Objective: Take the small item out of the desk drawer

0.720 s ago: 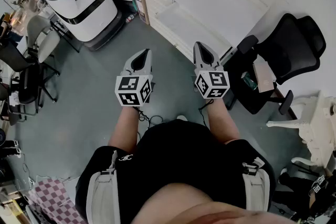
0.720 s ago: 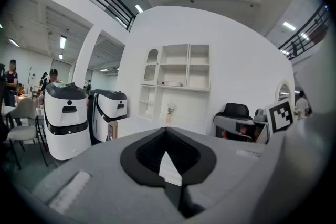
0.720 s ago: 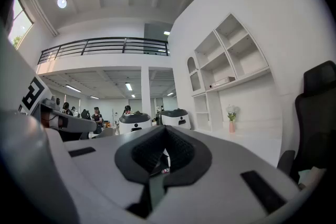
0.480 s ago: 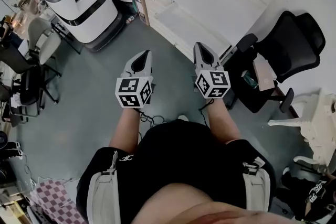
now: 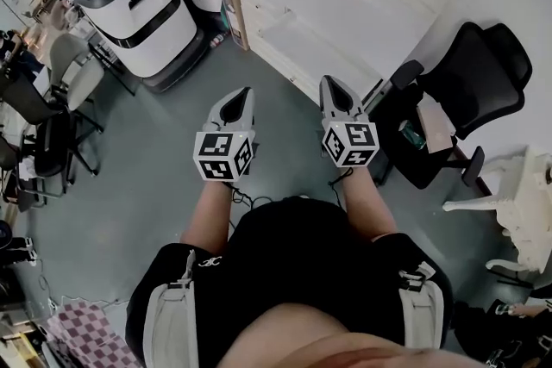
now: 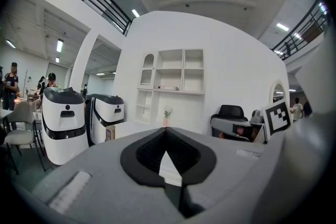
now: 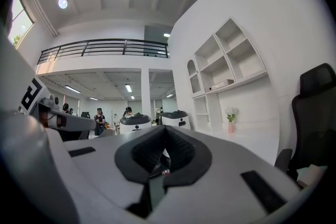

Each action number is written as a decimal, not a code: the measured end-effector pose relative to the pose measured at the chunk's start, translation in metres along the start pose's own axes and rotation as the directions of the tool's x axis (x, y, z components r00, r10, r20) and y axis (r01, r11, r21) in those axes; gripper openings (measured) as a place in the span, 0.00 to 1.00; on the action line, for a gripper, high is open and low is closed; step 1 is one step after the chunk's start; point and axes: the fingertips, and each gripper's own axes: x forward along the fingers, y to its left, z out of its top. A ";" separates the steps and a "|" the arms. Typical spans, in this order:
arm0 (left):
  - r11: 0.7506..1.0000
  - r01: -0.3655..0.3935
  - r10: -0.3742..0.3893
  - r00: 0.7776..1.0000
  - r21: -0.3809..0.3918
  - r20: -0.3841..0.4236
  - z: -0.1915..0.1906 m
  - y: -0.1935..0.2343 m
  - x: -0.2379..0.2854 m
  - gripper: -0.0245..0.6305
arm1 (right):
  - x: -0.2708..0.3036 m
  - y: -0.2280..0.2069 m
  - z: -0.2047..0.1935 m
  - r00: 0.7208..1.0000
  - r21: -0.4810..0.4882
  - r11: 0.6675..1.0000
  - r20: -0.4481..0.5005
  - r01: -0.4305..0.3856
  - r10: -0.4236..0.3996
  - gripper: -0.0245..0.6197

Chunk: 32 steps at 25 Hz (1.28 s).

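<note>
Desk [image 5: 379, 13] stands ahead of left tool [image 5: 243, 92] and right tool [image 5: 329, 82], both pressed together.

Both grippers sit side by side in the middle of the head view, held out in front of the person's torso. The left gripper [image 5: 242, 96] points up the frame and slightly right, its jaws closed tip to tip with nothing between them. The right gripper [image 5: 331, 87] points up and slightly left (its jaws likewise together and empty). Bare forearms [image 5: 205, 211] run from the marker cubes down toward the lower middle.
</note>
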 end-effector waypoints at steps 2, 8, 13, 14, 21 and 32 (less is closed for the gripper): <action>1.000 0.005 -0.005 1.000 0.000 0.001 -0.002 0.004 -0.006 0.05 | -0.003 0.007 -0.002 1.000 -0.003 1.000 0.000 0.009 -0.009 0.03; 1.000 0.003 -0.003 1.000 -0.007 -0.014 -0.012 0.018 -0.020 0.06 | -0.004 0.022 -0.011 1.000 0.000 1.000 -0.011 0.018 -0.018 0.03; 1.000 -0.023 0.023 1.000 -0.008 -0.020 -0.014 0.031 -0.011 0.06 | 0.015 0.017 -0.013 1.000 0.003 1.000 -0.006 0.004 -0.004 0.03; 1.000 -0.028 0.028 0.999 -0.008 -0.020 -0.015 0.034 -0.006 0.06 | 0.022 0.014 -0.014 1.000 0.004 1.000 -0.004 0.002 -0.002 0.03; 0.997 -0.082 0.081 0.996 -0.009 -0.019 -0.013 0.065 0.045 0.06 | 0.084 -0.012 -0.021 0.999 0.007 0.999 -0.015 -0.035 0.035 0.03; 0.991 -0.133 0.134 0.989 0.020 -0.061 0.003 0.091 0.196 0.06 | 0.219 -0.116 -0.031 0.996 0.068 0.995 -0.046 -0.079 0.082 0.03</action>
